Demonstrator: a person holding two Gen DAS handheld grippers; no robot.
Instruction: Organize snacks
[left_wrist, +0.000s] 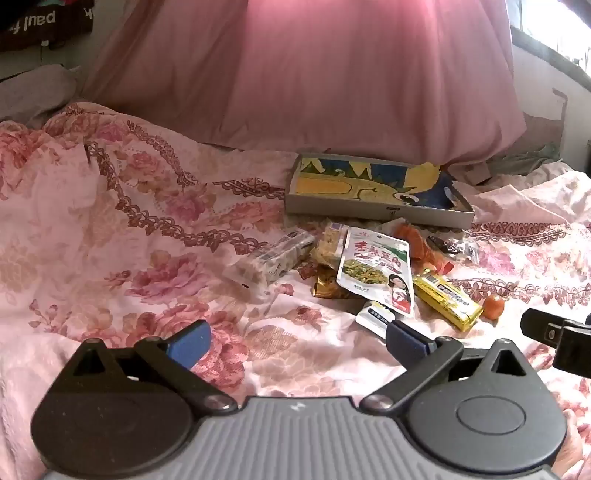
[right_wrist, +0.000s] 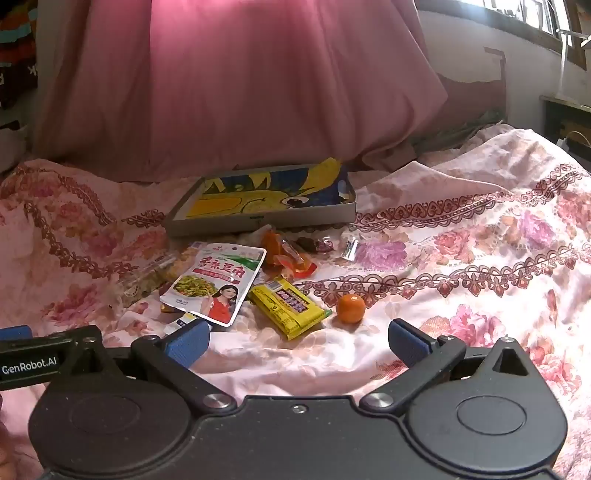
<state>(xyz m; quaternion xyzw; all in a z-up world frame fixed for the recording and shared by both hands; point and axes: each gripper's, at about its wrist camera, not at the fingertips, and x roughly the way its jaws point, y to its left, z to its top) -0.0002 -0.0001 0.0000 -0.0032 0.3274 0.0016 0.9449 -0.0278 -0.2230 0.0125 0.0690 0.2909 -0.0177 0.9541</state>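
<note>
spread wide under everything, a bed with a pink floral quilt (left_wrist: 129, 229). behind it, filling the back of both views, a big pink hanging cloth (right_wrist: 229, 92). on the quilt near that cloth, lying flat and open-topped, a shallow grey box (left_wrist: 373, 210) with a yellow and blue cartoon lining. just in front of the box, scattered in a loose heap, the snacks. biggest among them, a white pouch (right_wrist: 218, 282) printed with green beans and a woman in red, resting partly on other packets. to its left, a clear wrapped packet (left_wrist: 269, 256); to its right, a yellow bar packet (right_wrist: 290, 308) lying at a slant. further right, just beside the yellow bar's end but apart from it, a small orange fruit (right_wrist: 351, 307). nearer the box, a crumpled orange wrapper (right_wrist: 286, 256) and a few small dark candies. hovering low over the near quilt, tilted down toward the heap, the left claw (left_wrist: 297, 341) with blue pads spread wide, nothing between them. likewise the right claw (right_wrist: 299, 341), fully spread and empty, pointing at the bare quilt short of the yellow bar and the fruit.
</note>
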